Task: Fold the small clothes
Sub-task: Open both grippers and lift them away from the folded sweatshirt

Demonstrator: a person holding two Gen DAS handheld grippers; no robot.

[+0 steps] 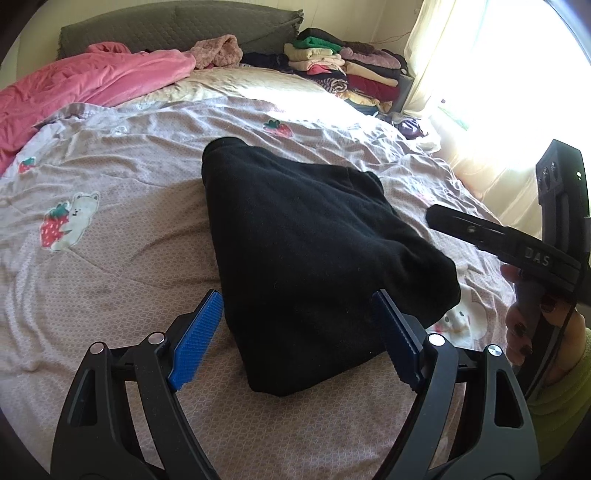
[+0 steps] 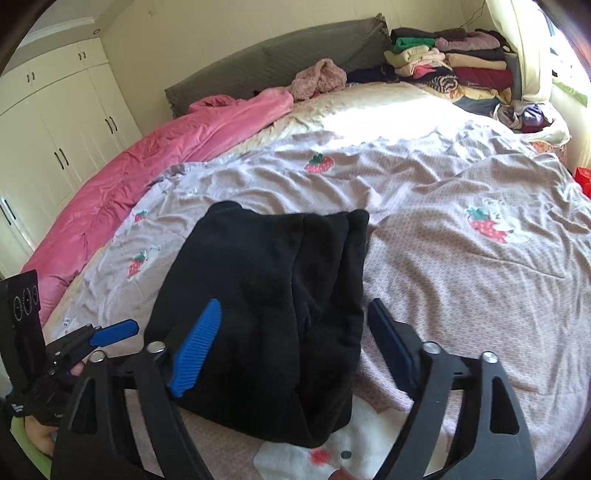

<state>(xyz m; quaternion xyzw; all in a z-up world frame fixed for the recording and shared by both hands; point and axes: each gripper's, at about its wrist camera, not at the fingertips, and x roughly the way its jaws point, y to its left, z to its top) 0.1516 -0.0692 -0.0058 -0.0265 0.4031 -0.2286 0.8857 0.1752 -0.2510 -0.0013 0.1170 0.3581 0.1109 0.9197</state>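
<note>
A black garment (image 1: 314,229) lies folded into a thick bundle on the strawberry-print quilt (image 1: 110,280). My left gripper (image 1: 297,299) is open; its blue pads stand on either side of the bundle's near end and press on nothing. The right wrist view shows the same black garment (image 2: 280,277) with its layered edges toward the right. My right gripper (image 2: 295,306) is open over the bundle's near part, its left pad above the cloth and its right pad over the quilt (image 2: 461,295). Nothing is gripped. A hand holds the right gripper at the left wrist view's right edge.
A rumpled pink blanket (image 1: 74,85) covers the bed's far left. Stacks of folded clothes (image 1: 351,66) stand at the far right by the grey headboard (image 1: 177,29) and a bright curtain (image 1: 461,74). White wardrobes (image 2: 48,129) line the left wall.
</note>
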